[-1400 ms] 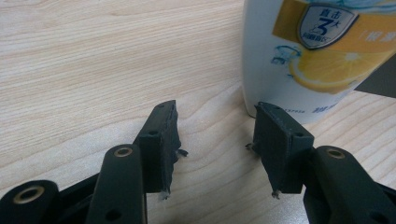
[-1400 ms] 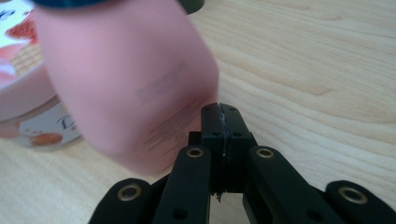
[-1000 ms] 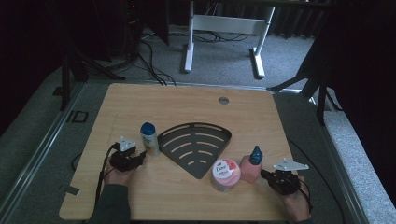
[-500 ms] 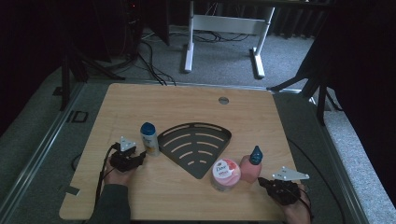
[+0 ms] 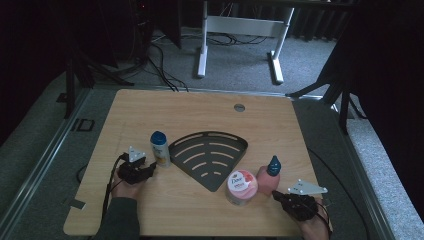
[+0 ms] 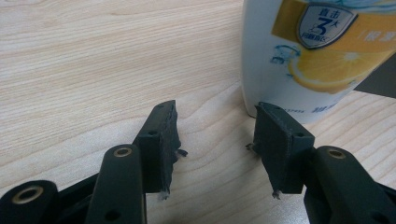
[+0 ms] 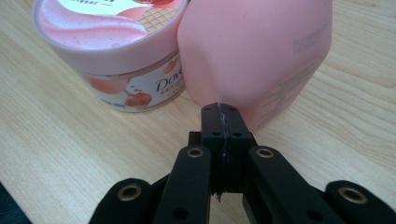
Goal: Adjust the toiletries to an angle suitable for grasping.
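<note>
A white bottle with a blue cap [image 5: 160,148] stands at the table's left, beside a black fan-shaped rack [image 5: 210,157]. My left gripper [image 5: 148,170] sits just left of that bottle, open, with bare wood between its jaws; the bottle's lemon label [image 6: 317,51] fills the upper right of the left gripper view. At the right front stand a pink Dove jar [image 5: 241,187] and a pink bottle with a dark blue cap [image 5: 269,178], touching each other. My right gripper [image 5: 278,196] is shut and holds nothing, its tip [image 7: 223,122] close to the pink bottle's base [image 7: 261,51]. The jar [image 7: 116,51] stands left of it.
The wooden table [image 5: 200,115] has a round grommet [image 5: 239,107] near its far edge. A white desk frame [image 5: 240,35] and cables lie on the grey floor beyond. Open wood lies behind and in front of the rack.
My right gripper has pulled back toward the table's front edge, away from the pink bottle. The left gripper and the bottles have stayed put.
</note>
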The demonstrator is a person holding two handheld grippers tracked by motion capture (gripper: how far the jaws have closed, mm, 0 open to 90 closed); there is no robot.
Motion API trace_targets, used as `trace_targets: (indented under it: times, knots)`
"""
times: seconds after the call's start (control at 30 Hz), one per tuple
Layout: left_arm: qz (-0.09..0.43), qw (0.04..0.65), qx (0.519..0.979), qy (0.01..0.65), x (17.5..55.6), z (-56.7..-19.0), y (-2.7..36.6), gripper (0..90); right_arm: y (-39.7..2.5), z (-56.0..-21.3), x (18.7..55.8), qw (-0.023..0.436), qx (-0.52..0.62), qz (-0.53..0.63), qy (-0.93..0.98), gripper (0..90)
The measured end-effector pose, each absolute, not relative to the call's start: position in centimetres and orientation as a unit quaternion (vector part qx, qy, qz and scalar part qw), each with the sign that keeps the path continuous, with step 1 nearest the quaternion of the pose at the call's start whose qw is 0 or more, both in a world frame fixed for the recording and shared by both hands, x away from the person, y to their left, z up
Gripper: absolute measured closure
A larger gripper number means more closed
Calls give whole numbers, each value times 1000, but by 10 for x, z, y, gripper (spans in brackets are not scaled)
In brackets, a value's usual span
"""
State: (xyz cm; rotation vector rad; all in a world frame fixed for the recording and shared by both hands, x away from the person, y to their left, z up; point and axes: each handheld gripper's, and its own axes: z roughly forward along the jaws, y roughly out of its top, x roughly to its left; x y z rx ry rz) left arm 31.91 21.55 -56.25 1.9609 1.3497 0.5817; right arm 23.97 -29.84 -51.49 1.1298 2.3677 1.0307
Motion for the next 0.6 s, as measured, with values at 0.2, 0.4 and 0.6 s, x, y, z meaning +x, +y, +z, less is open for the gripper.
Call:
trace_targets:
  times: [0.2, 0.4, 0.6]
  knots:
    - [223, 339, 753, 518, 319, -563, 215, 494, -299, -515, 248, 166, 400, 357, 827, 900]
    - [223, 339, 753, 518, 319, -563, 216, 494, -300, -514, 258, 174, 406, 352, 825, 900]
    - [223, 339, 754, 518, 319, -562, 215, 489, -296, -514, 262, 170, 397, 350, 831, 900]
